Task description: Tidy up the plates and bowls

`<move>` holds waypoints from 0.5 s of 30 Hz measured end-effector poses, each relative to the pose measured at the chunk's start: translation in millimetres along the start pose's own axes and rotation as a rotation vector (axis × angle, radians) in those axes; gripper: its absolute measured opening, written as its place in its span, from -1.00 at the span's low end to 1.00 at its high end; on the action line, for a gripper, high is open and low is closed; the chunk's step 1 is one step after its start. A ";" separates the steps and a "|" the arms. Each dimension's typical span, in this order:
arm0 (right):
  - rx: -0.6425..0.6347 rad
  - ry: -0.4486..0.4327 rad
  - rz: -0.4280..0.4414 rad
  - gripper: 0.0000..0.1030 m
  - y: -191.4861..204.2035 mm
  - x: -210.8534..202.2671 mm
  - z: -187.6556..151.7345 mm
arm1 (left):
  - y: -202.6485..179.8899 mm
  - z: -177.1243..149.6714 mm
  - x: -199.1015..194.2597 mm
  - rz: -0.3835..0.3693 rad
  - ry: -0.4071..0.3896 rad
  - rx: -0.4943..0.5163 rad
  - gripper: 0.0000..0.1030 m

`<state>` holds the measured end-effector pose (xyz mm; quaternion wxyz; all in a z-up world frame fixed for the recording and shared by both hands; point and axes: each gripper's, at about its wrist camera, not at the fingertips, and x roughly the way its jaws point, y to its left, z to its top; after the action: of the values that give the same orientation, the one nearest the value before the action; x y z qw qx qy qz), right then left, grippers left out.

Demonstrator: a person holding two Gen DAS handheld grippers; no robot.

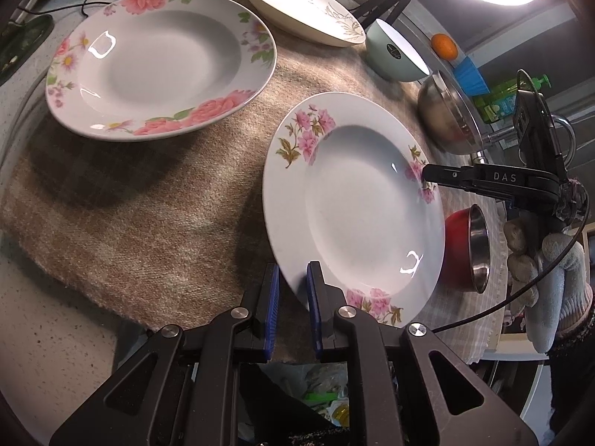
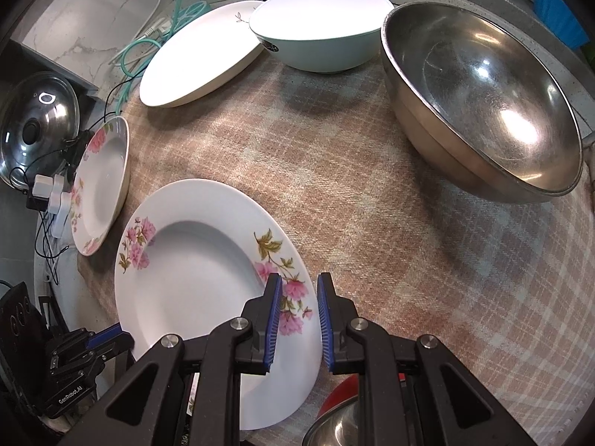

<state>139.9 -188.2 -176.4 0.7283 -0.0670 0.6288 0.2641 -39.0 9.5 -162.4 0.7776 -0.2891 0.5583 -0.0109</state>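
Observation:
A white deep plate with pink flowers [image 1: 357, 200] hangs tilted above the checked cloth [image 1: 148, 204], held by both grippers. My left gripper [image 1: 293, 271] is shut on its near rim, blue pads on either side of the edge. My right gripper [image 2: 301, 278] is shut on the opposite rim over a pink flower of the same plate [image 2: 193, 278]. In the left wrist view the right gripper [image 1: 427, 176] reaches in from the right. The left gripper [image 2: 119, 334] shows at the lower left of the right wrist view. A rose-patterned plate [image 1: 160, 63] lies on the cloth at the left.
On the cloth stand a cream oval plate [image 1: 301, 7], a mint bowl [image 2: 319, 33], a large steel bowl [image 2: 483, 100] and a red bowl with a steel inside [image 1: 465, 249]. A pot lid [image 2: 37, 126] and cables lie at the left. An orange [image 1: 444, 45] sits behind.

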 end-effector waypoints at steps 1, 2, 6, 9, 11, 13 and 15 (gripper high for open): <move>0.003 -0.001 0.000 -0.66 -0.5 0.0 -0.3 | -0.1 0.3 -0.1 0.001 0.001 0.001 -0.74; 0.008 -0.001 0.002 -0.66 -1.3 0.0 -0.7 | -0.8 0.4 -0.2 0.004 0.001 0.005 -0.74; -0.002 -0.019 -0.034 -0.66 -0.1 -3.4 -2.7 | -1.4 0.8 -2.9 0.024 -0.003 0.016 -0.75; -0.008 -0.029 -0.057 -0.63 -0.1 -7.3 -2.9 | 1.7 1.1 -4.9 0.031 -0.005 0.011 -0.75; -0.001 -0.042 -0.057 -0.55 -1.3 -11.5 -3.0 | 4.1 0.9 -6.5 0.029 -0.007 0.005 -0.75; 0.004 -0.058 -0.057 -0.53 -2.1 -16.6 -3.0 | 5.0 0.2 -8.8 0.032 -0.014 0.008 -0.75; 0.011 -0.074 -0.057 -0.52 -2.3 -21.6 -2.0 | 4.2 0.6 -11.9 0.034 -0.024 0.017 -0.75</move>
<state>137.8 -197.4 -156.8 0.7588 -0.0711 0.6006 0.2420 -44.3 17.2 -154.0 0.7867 -0.2729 0.5538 0.0010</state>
